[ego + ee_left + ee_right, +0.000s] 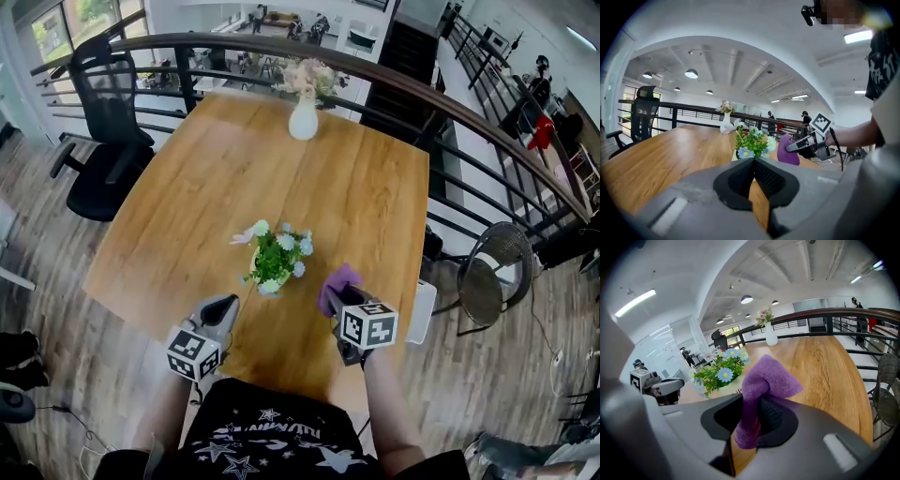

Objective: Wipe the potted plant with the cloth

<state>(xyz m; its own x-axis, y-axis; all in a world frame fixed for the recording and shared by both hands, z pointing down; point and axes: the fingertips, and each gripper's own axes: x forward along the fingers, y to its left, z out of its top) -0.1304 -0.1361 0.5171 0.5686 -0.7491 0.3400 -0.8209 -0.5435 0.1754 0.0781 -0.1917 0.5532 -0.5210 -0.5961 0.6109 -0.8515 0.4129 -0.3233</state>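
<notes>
Well off to the left of the left gripper (225,305), past the table's edge: a black office chair (105,141) on the plank floor. On that left gripper: jaws pressed together with nothing between them, tips low over the near edge of the wooden table (366,187). Held from below by a hand, marker cube toward the person.

Just ahead of the left gripper and to its right, between the two grippers: the potted plant (275,259). Upright on the table, green leaves dotted with small white and pale blue flowers. Clear of both grippers.

Just right of the plant: the right gripper (339,302), pinching a purple cloth (337,279). Bunched fold rising above the jaws, lower end hanging down between the pads. Close beside the plant's flowers, with a narrow gap in the head view.

Far ahead of both grippers, near the table's far edge: a white vase (303,122) of pale flowers, and behind it a curved dark railing (394,75).

Off to the right of the right gripper, on the floor beside the table: a round wire chair (492,272).
</notes>
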